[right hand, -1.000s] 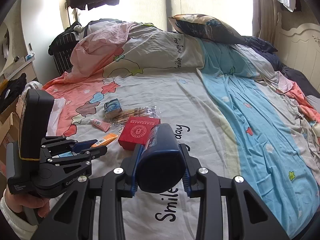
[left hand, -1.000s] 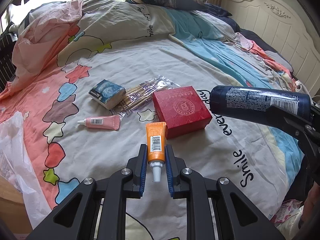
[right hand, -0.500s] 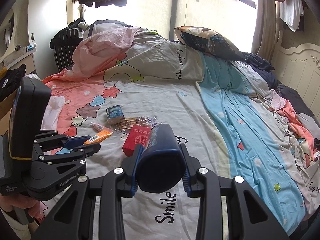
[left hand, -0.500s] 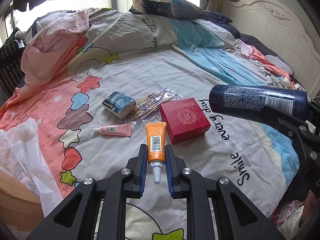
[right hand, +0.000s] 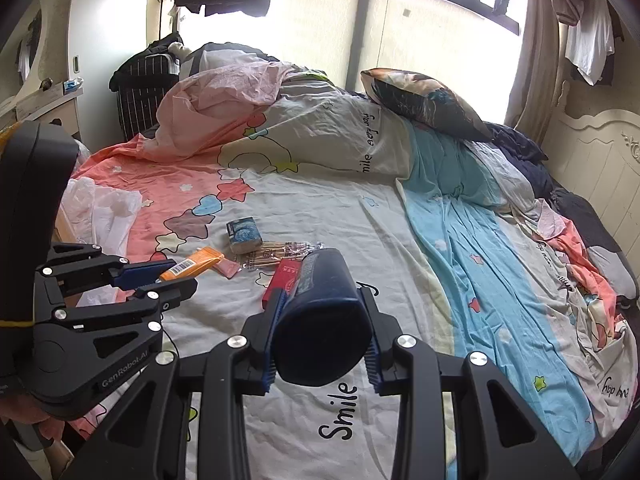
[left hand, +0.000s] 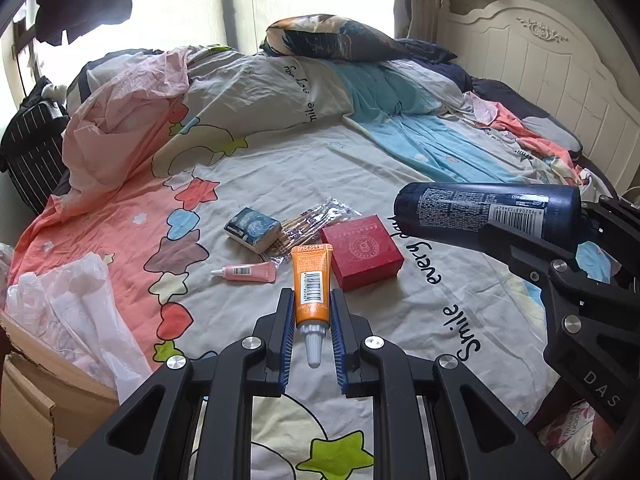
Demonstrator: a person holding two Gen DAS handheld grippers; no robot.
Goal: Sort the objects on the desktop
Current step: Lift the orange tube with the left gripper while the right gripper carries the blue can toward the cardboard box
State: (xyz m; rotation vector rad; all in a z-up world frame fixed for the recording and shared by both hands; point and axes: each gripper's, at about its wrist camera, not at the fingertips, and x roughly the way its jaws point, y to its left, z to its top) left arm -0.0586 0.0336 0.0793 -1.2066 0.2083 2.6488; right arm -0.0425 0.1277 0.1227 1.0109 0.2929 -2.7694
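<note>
Two things are already off the bed. Left tongs (left hand: pixel 311 330) pinch the orange tube (left hand: pixel 311 280), its long side running straight out between them, cap toward the camera. Right tongs (right hand: pixel 322 338) clamp the dark blue bottle (right hand: pixel 320 312). A cardboard box (left hand: pixel 28 392) sits low on the left, nearest the left tongs; its inside is hidden.
</note>
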